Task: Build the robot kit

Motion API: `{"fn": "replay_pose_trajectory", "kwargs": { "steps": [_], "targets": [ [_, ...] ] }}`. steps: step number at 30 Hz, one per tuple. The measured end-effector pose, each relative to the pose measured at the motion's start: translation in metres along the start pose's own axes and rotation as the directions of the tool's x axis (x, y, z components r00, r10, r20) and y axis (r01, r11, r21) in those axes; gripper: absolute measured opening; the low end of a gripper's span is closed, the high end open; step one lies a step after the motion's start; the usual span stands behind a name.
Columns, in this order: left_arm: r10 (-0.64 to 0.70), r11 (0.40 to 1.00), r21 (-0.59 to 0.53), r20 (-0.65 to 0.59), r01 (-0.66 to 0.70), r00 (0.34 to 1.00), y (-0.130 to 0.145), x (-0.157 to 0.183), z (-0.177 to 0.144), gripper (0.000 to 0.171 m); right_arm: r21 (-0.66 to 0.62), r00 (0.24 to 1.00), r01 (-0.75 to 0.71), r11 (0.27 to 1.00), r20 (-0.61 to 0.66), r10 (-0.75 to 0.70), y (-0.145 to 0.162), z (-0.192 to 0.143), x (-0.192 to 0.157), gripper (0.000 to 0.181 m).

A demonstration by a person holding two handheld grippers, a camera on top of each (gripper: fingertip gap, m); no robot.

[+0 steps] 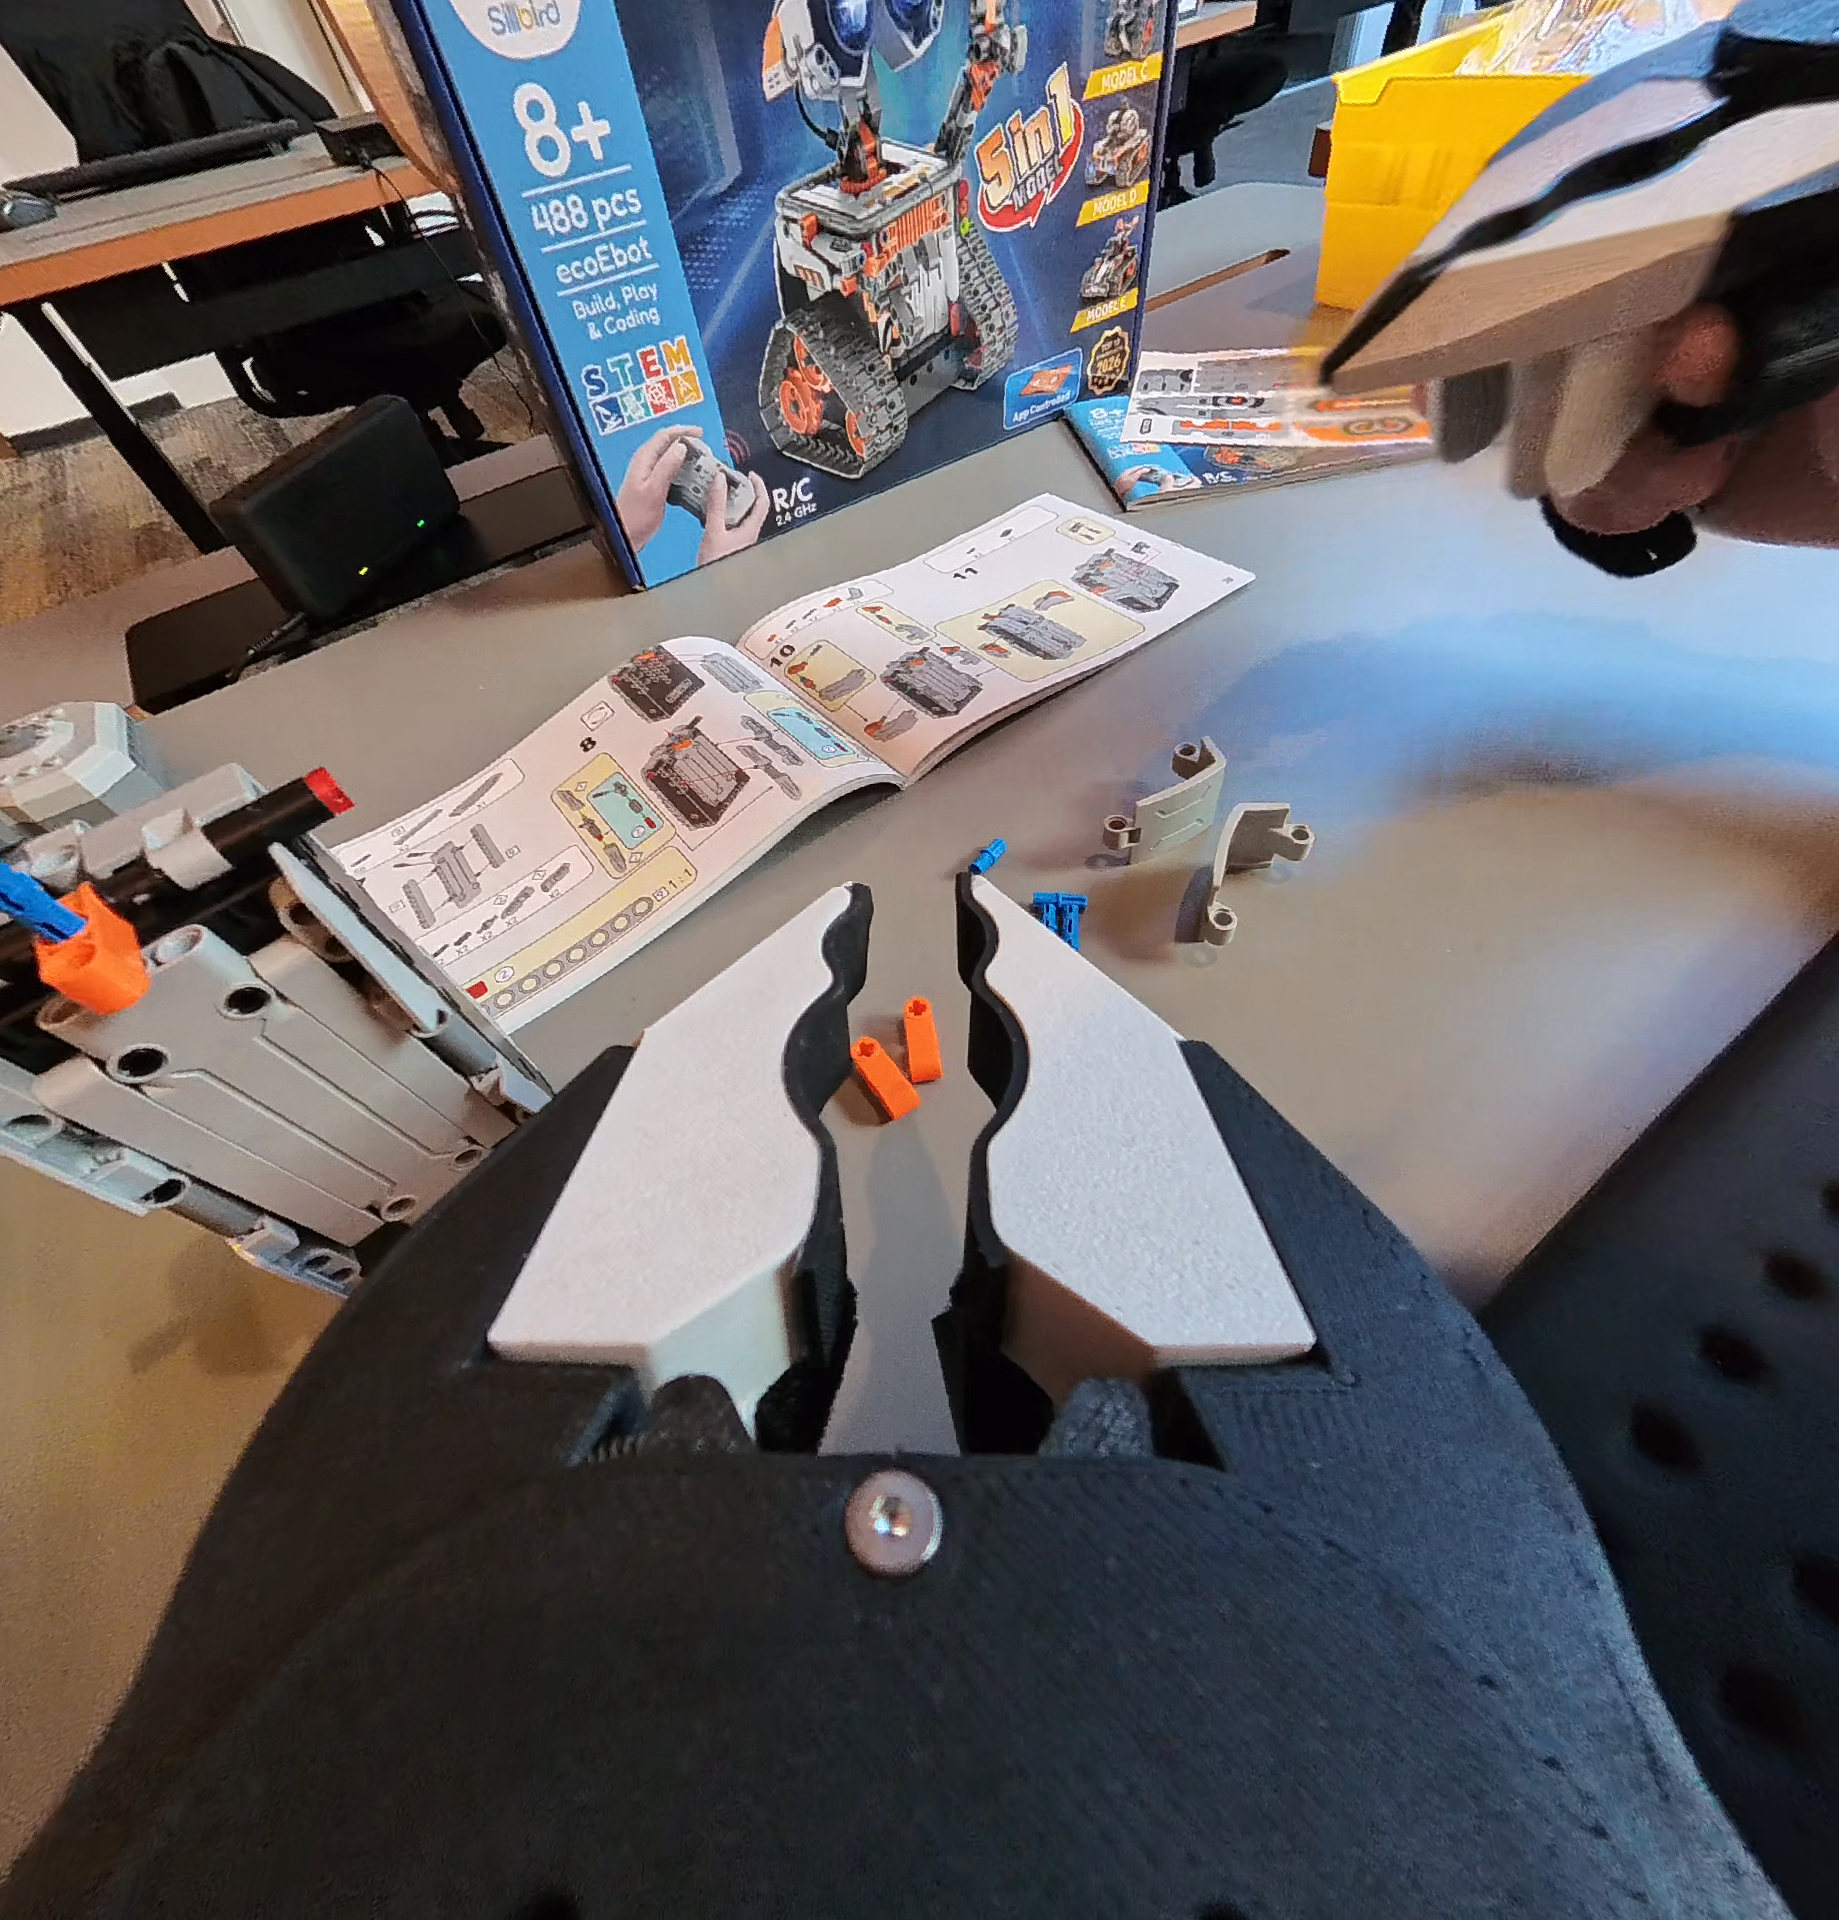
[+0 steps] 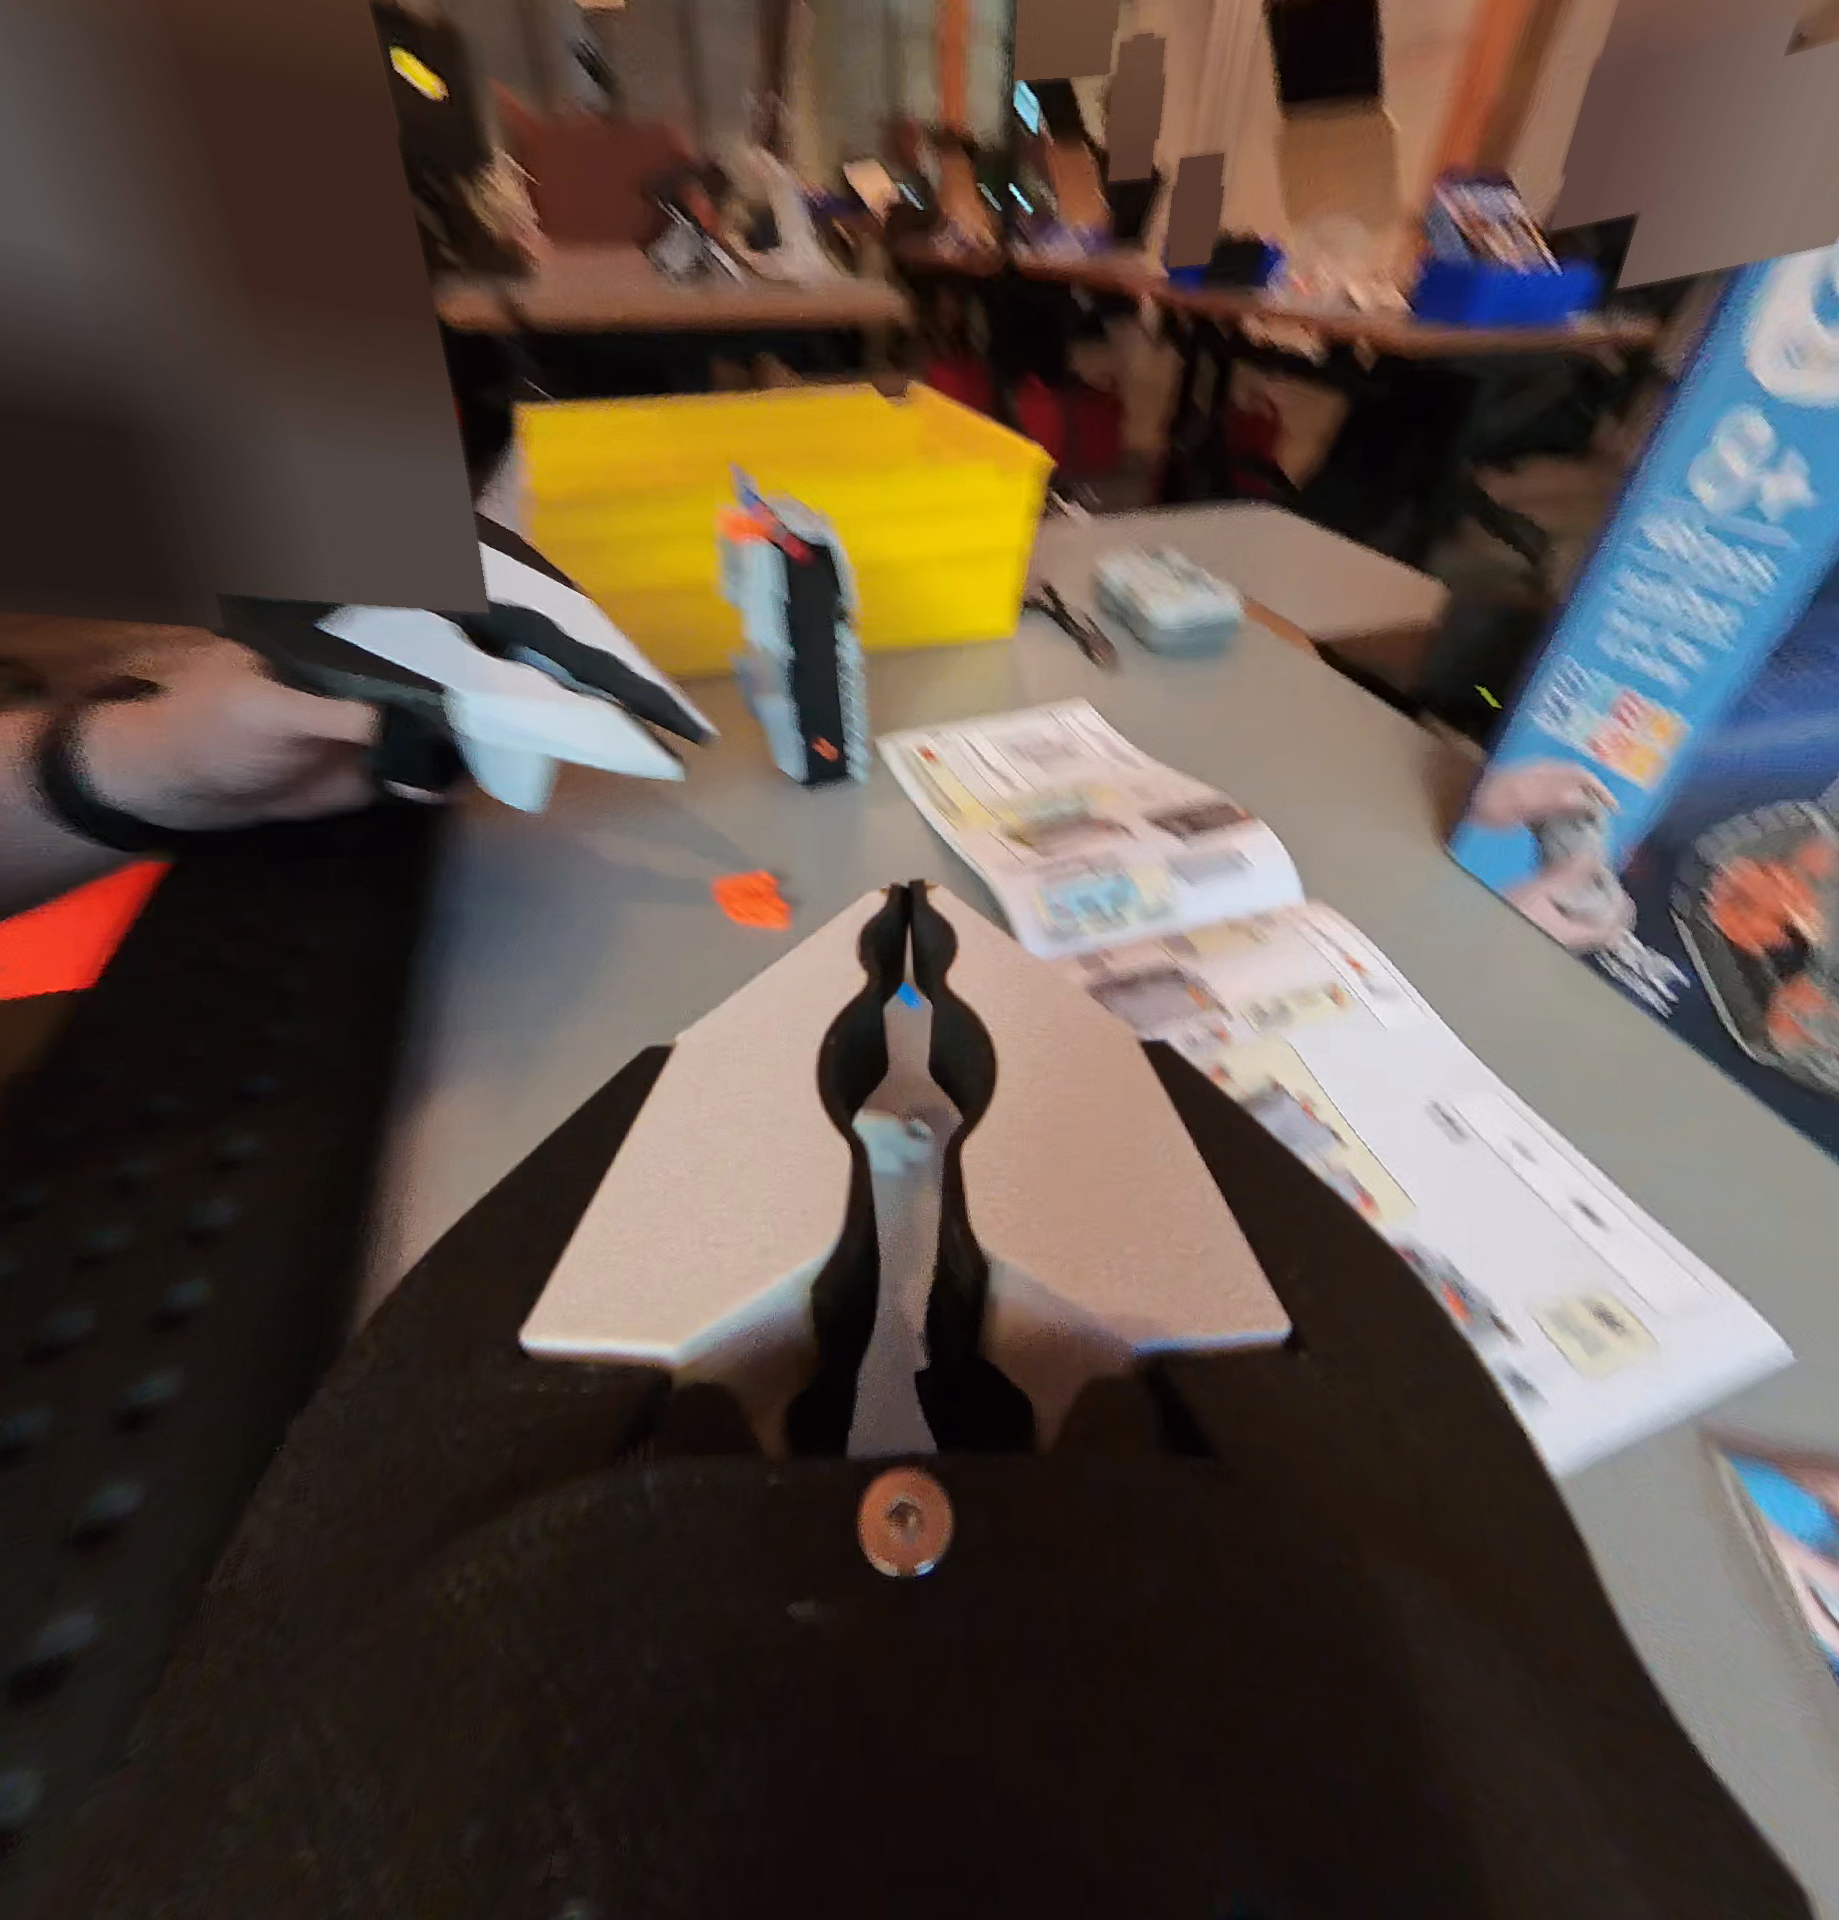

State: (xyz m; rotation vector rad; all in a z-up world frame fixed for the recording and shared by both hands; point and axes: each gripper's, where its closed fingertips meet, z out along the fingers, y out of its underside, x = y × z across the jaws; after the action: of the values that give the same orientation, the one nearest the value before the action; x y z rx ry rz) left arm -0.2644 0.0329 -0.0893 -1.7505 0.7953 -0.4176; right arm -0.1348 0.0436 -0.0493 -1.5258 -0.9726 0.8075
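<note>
**A:** Where do the tongs stand?

**B:** The left tongs (image 1: 913, 894) are spread and empty, hovering low over the tabletop (image 1: 1466, 1039). Two small orange connectors (image 1: 894, 1060) lie loose on it, seen right in the gap between the fingers, touching nothing. The right tongs (image 2: 910, 891) are pressed together at the tips; I see nothing pinched there, though the right wrist view is blurred.

**A:** What could go wrong from here?

**B:** As I judge it, those orange pieces are light and lie close together — a closing finger could nudge one aside or catch both at once. The blur suggests the right tongs are moving fast, so a sweep across the tabletop might scatter small parts.

**A:** What else is around?

**B:** At 9 o'clock of the left tongs, a grey partly built model (image 1: 219, 1029) with a blue pin and orange joint sits close enough to be knocked. At 12, an open instruction booklet (image 1: 790, 727), with a blue toy box (image 1: 790, 260) upright behind it. At 1 to 2 o'clock, blue pins (image 1: 1058, 914) and two grey curved panels (image 1: 1206, 831) — and a yellow bin (image 2: 790, 499) farther off.
</note>
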Motion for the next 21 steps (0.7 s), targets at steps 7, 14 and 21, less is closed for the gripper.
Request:
{"fn": "replay_pose_trajectory", "kwargs": {
  "steps": [7,14,21],
  "targets": [
    [-0.052,0.998,0.044,0.066,0.049,0.996,-0.005,-0.017,-0.007,0.012,-0.211,0.965,0.121,0.970,0.254,-0.065,0.042,0.016,-0.051,0.000],
    [-0.067,0.997,0.055,0.138,0.060,0.988,-0.005,-0.030,-0.012,0.008,-0.117,0.962,0.100,0.988,0.264,-0.066,0.023,0.033,-0.067,0.000],
    [-0.108,0.993,0.068,0.166,0.098,0.980,-0.004,-0.039,-0.016,0.007,-0.041,0.955,0.013,0.999,0.298,0.000,0.000,0.079,-0.107,0.003]
  ]
}}
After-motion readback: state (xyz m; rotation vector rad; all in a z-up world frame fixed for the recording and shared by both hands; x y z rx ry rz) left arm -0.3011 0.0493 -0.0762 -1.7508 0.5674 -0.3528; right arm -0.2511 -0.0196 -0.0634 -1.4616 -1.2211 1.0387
